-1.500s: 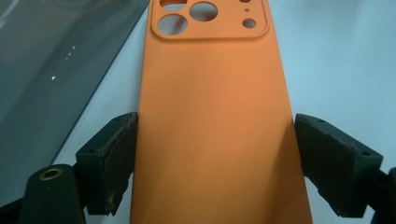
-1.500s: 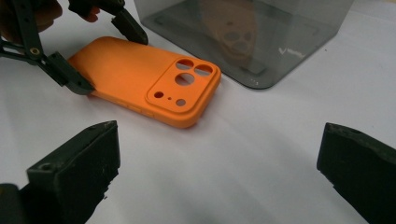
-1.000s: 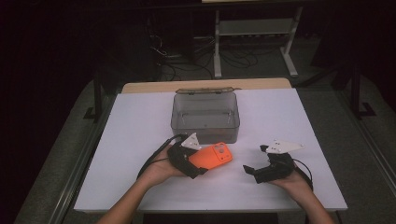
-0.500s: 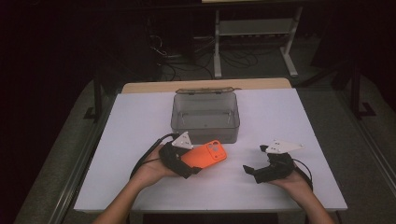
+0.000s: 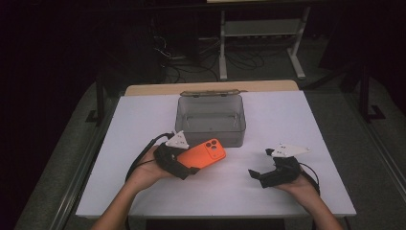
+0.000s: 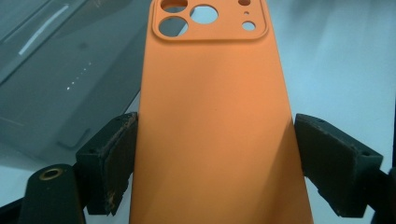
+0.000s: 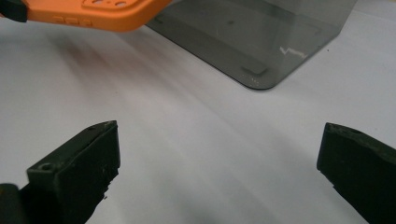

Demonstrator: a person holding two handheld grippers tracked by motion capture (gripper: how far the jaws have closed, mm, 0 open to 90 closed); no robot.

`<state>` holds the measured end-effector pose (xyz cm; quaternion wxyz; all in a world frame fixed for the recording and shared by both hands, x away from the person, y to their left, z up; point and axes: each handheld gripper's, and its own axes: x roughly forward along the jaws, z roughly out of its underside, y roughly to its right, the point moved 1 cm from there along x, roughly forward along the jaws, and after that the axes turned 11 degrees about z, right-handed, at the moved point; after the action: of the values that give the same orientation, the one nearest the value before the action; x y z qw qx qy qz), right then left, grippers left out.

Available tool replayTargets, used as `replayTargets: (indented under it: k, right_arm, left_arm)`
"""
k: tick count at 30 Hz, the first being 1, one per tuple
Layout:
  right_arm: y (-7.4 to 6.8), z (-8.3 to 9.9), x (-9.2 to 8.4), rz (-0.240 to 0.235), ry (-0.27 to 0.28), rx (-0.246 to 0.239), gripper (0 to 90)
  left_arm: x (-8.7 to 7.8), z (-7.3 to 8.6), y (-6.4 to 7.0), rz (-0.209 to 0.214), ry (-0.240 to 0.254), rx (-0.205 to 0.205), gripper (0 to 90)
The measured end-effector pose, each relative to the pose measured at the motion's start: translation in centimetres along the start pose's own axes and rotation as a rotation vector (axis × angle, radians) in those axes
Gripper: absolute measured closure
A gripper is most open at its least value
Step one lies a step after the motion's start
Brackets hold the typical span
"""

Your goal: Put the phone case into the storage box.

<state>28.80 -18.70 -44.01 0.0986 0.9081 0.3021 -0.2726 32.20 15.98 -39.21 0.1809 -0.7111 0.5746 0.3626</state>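
The left tongs [image 5: 191, 165], clamped on the orange phone case [image 5: 203, 154], have lifted off the white desk [image 5: 143, 120] and drifted a little toward the person's left since the first earlier picture. The case, which a second ago lay low by the front wall of the smoky clear box [image 5: 210, 125], now hangs tilted above the desk, its camera-cutout end raised toward that wall. The left hand [image 5: 146, 171] has come up with it.
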Motion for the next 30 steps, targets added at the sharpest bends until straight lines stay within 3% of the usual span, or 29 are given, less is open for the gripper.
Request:
replayTargets:
  k: [8, 22, 30]
  right_arm:
    - [-0.14, 0.02, 0.05, -0.003, -0.001, -0.007, 0.0]
    - [-0.3, 0.0, 0.12, -0.007, -0.007, 0.007, 0.0]
    - [-0.62, -0.44, 0.64, -0.01, -0.03, -0.013, 0.0]
  left_arm:
    - [-0.71, 0.43, -0.36, -0.004, 0.002, -0.009, 16.6]
    - [-0.4, 0.48, -0.36, -0.002, -0.011, -0.008, 16.5]
    - [-0.2, 0.49, -0.46, 0.001, -0.014, -0.01, 16.5]
